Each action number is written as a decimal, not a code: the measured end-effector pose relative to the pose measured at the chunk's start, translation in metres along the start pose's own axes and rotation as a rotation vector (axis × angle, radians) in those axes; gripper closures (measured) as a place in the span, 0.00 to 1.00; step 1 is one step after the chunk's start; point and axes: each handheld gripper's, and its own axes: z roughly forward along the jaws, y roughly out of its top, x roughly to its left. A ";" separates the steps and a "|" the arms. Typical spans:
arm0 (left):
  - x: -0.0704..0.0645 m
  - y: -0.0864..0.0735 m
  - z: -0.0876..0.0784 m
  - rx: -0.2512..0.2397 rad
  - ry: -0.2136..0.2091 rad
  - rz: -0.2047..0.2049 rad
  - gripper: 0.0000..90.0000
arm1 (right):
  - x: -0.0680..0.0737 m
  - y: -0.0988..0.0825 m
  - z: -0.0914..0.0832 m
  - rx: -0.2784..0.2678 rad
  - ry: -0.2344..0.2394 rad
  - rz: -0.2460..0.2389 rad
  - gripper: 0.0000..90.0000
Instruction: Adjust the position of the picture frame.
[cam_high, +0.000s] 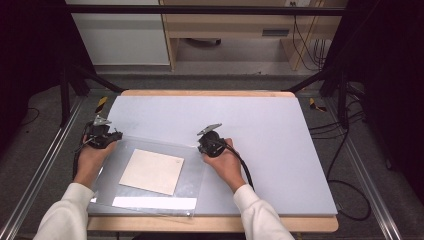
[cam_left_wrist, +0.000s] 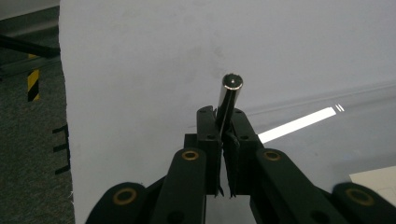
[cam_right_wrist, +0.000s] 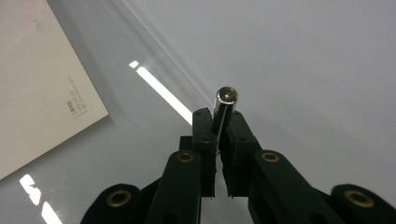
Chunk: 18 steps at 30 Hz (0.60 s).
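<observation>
Both far bag corners grabbed: left tool and right tool each pinching clear bag; card inside; lifting remains.

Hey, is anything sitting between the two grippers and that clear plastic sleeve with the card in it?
Nothing visible. The left gripper and right gripper are shut at the far corners of the clear sleeve. The white card lies inside it, nearer the person.

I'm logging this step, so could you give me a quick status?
Left gripper shut on a metal pin. Right gripper shut on its pin. Clear sleeve with card flat on table. Nothing blocking.
</observation>
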 end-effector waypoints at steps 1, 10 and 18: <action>-0.001 0.002 -0.003 0.005 -0.002 0.011 0.94 | 0.000 0.001 -0.003 0.002 0.001 -0.001 0.94; -0.021 0.026 -0.035 -0.021 -0.022 0.061 0.93 | -0.013 0.007 -0.032 0.021 0.016 -0.005 0.92; -0.058 0.053 -0.048 -0.020 -0.061 0.140 0.93 | -0.041 0.005 -0.072 0.005 -0.053 0.012 0.92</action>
